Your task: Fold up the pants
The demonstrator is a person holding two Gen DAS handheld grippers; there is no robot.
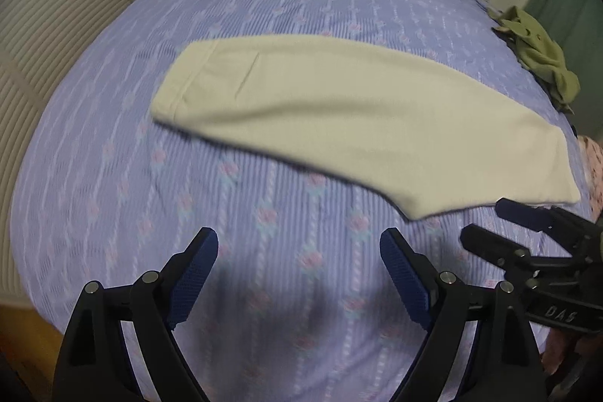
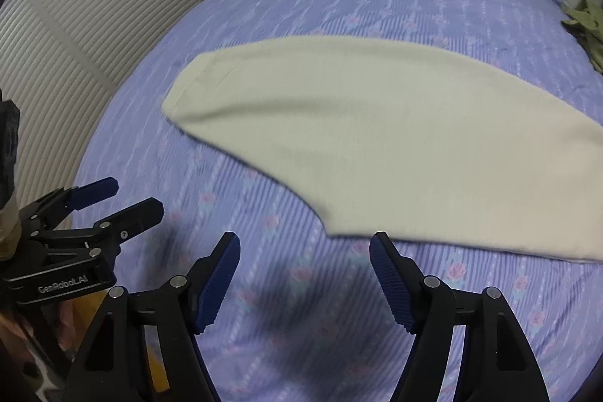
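Bedspread (image 1: 301,6) lilac, floral | pants (image 1: 339,115) cream, folded lengthwise, flat

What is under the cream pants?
The cream pants lie flat on the purple flowered bedspread. Only bedspread shows around them; anything beneath the cloth is covered.

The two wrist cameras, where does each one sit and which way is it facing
Left wrist view: sits on the left gripper, looking steeply down over its open jaws at the cream pants on the bedspread; the right gripper shows at the right edge.
Right wrist view: sits on the right gripper, looking down the same way; the left gripper shows at the left edge.
Shared: the pants, the bedspread, the green cloth, the slatted doors, nothing held.
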